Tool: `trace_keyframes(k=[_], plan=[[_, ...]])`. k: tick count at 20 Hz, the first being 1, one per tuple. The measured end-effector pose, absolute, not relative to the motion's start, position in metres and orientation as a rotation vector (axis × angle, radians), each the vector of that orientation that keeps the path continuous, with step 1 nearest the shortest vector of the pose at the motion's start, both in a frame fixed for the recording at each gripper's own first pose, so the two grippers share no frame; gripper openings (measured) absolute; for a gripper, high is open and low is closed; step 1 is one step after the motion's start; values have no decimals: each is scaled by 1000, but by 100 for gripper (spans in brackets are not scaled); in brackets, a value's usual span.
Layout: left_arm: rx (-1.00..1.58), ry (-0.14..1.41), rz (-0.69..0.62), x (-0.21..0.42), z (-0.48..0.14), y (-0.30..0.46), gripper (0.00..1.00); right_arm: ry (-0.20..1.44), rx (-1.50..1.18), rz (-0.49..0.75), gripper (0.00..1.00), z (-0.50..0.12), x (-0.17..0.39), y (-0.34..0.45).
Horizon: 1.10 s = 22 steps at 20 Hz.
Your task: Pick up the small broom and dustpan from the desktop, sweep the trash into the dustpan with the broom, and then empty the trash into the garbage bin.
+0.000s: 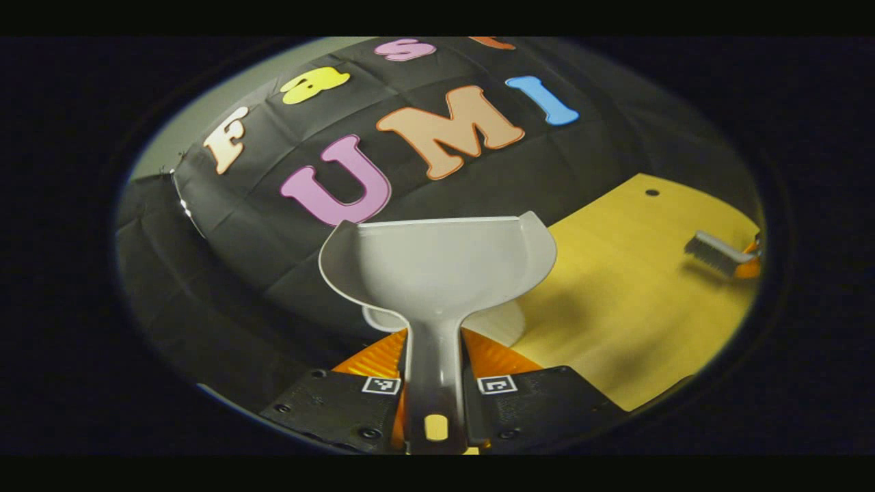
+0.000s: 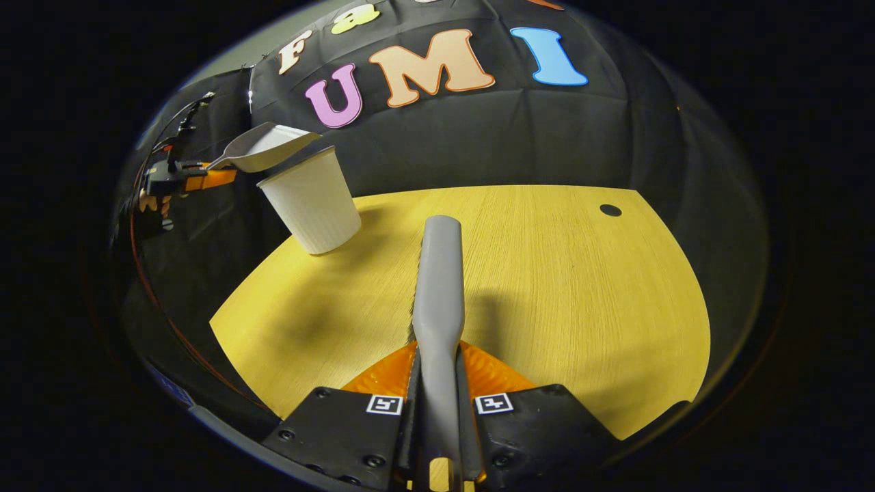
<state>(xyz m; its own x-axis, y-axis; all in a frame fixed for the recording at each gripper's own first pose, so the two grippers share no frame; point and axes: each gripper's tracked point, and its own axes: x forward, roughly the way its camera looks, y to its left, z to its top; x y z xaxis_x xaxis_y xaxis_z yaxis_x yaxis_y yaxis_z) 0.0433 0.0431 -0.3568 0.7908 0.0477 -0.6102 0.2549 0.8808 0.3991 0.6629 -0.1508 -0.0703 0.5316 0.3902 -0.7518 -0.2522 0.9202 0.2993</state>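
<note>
My left gripper (image 1: 437, 383) is shut on the handle of the grey-white dustpan (image 1: 437, 266), whose scoop points away from me. Just beneath the scoop shows the rim of the white ribbed garbage bin (image 1: 504, 324). In the right gripper view the dustpan (image 2: 263, 150) hangs over the mouth of the bin (image 2: 314, 201), with the left gripper (image 2: 205, 179) and a hand at the far left. My right gripper (image 2: 437, 403) is shut on the grey small broom (image 2: 441, 273), held low over the table. The broom's bristles (image 1: 714, 253) show at the far right of the left gripper view. I see no trash.
The yellow wooden table (image 2: 547, 273) has a small dark hole (image 2: 610, 210) near its far right edge. The bin stands at the table's far left corner, close to the edge. Black cloth walls close the booth behind and to the left.
</note>
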Motion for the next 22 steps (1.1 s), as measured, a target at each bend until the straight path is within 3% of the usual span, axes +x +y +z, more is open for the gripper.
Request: trace_keyframes(k=[4, 12, 17, 22], plan=[[336, 675, -169, -4, -387, -21, 28, 941, 161, 320, 23, -71, 662, -152], [133, 925, -195, -99, -495, -75, 27, 1047, 96, 129, 23, -109, 648, -157], [140, 1031, -140, -101, -535, -59, 27, 1117, 36, 110, 23, -127, 664, -147], [138, 1089, -123, -98, -534, -60, 28, 1151, -23, 104, 23, -122, 669, -136]])
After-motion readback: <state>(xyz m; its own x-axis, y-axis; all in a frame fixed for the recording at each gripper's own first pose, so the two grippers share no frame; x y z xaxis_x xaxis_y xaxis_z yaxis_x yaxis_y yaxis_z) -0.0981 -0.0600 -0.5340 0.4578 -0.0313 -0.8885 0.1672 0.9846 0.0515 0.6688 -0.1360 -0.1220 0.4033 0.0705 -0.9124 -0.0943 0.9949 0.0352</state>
